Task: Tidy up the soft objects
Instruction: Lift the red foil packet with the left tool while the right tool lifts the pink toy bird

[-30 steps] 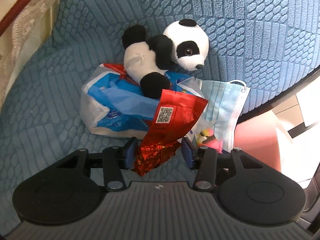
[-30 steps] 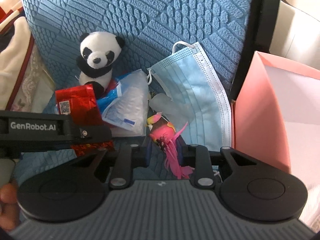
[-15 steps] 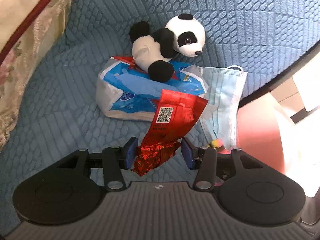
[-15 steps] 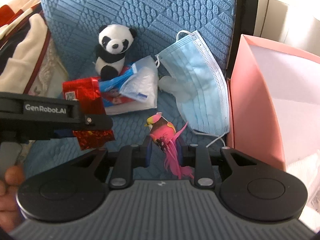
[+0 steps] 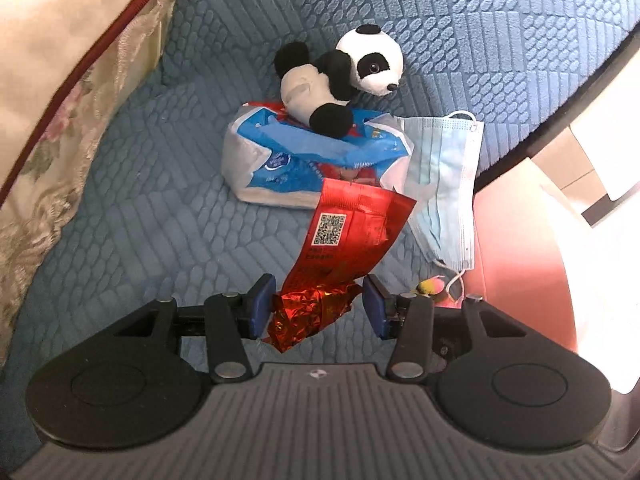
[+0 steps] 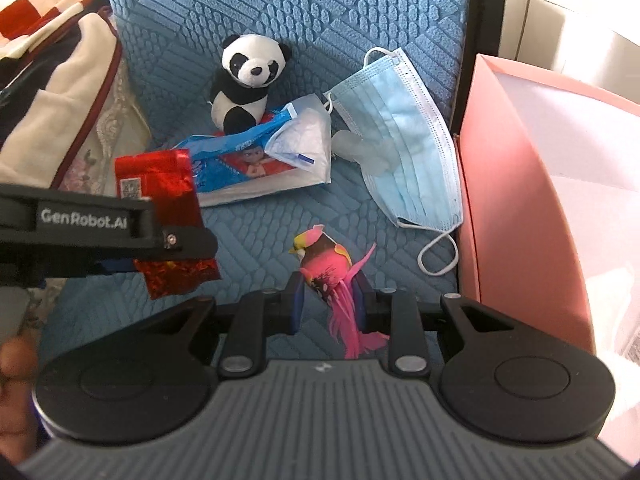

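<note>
Both tools are pulling back from the pile on the blue quilted sofa seat point(image 6: 248, 216) compared with the earlier views, so the panda plush point(image 6: 246, 76), the tissue pack point(image 6: 256, 164) and the face mask point(image 6: 400, 140) are sitting farther away and smaller now. The left tool point(image 5: 318, 308) is staying clenched on the crumpled lower end of the red foil packet point(image 5: 348, 236), whose flat upper part is sticking out ahead of the pads. The right tool point(image 6: 326, 300) is gripping the pink feathered bird toy point(image 6: 326, 264) by its body, tail feathers trailing down behind. The pink box point(image 6: 516, 216) is standing just beside the sofa on the right, and it is probably the drop-off. To do this carry well, the person is best keeping both grips steady and lifting the 2 items clear of the mask's ear loop, which is lying near the bird. The foil looks slippery and held only at 1 end, so swinging it gently matters
</note>
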### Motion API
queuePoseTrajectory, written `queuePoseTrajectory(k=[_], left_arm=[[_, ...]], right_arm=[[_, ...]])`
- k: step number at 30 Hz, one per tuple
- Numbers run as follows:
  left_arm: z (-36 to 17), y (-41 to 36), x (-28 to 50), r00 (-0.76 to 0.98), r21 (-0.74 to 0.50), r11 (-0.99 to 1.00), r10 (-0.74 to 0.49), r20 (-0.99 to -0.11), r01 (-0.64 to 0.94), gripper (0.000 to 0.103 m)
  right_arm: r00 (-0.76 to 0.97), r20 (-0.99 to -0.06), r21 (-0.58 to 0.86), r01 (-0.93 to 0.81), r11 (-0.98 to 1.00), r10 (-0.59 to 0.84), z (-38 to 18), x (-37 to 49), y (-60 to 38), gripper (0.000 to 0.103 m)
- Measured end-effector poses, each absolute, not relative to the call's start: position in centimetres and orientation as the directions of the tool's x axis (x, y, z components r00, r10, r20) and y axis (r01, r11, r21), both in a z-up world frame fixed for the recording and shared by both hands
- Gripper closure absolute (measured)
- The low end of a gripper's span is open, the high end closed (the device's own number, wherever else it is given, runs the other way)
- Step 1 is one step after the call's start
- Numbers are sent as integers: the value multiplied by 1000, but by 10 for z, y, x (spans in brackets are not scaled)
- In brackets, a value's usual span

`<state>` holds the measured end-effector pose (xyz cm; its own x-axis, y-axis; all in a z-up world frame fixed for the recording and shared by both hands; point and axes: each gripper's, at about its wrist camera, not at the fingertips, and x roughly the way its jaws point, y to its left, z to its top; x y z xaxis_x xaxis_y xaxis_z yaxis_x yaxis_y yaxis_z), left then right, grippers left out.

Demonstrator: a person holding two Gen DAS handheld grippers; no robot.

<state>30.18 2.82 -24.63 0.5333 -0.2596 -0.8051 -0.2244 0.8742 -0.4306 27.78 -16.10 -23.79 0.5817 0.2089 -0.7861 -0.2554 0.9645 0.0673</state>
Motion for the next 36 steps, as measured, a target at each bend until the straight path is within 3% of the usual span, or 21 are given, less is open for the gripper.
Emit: queuePoseTrajectory(k=[36], left_arm=[[-233,-2,253,529,-302,935,-165,-833,-185,49]], right_arm=[[571,-782,122,-251,960,248,-218,219,-181,75]])
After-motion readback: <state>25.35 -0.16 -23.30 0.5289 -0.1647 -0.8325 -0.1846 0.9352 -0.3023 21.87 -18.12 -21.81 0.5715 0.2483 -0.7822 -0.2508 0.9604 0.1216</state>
